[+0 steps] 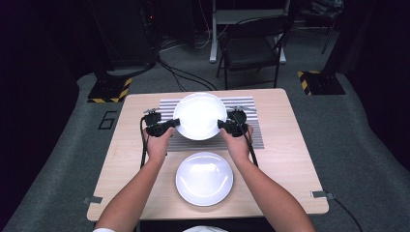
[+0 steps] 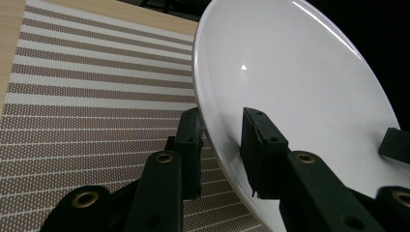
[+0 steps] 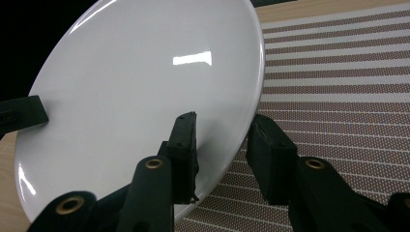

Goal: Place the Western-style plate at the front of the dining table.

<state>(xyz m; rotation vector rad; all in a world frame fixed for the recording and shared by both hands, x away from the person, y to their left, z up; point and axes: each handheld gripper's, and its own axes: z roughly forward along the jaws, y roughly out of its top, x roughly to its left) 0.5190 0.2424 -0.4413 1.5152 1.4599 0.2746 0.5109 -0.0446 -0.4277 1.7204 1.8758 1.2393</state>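
The left gripper (image 1: 170, 124) and the right gripper (image 1: 225, 125) each clamp an opposite edge of a white plate (image 1: 199, 116), seen from the high view. The plate is held between them above a striped placemat (image 1: 254, 137) at the far half of a wooden table (image 1: 285, 159). A second white plate (image 1: 204, 178) lies flat on the table nearer the person, just in front of the mat.

In the left gripper view, the left gripper (image 2: 222, 145) has one jaw over the held plate's (image 2: 300, 82) glossy face and the other beneath its rim, pinching it. The plate is tilted above the mat (image 2: 87, 96).

In the right gripper view, the right gripper (image 3: 222, 145) pinches the plate's (image 3: 145, 87) rim the same way, one jaw on the face, one below. The striped mat (image 3: 338, 82) lies beyond.
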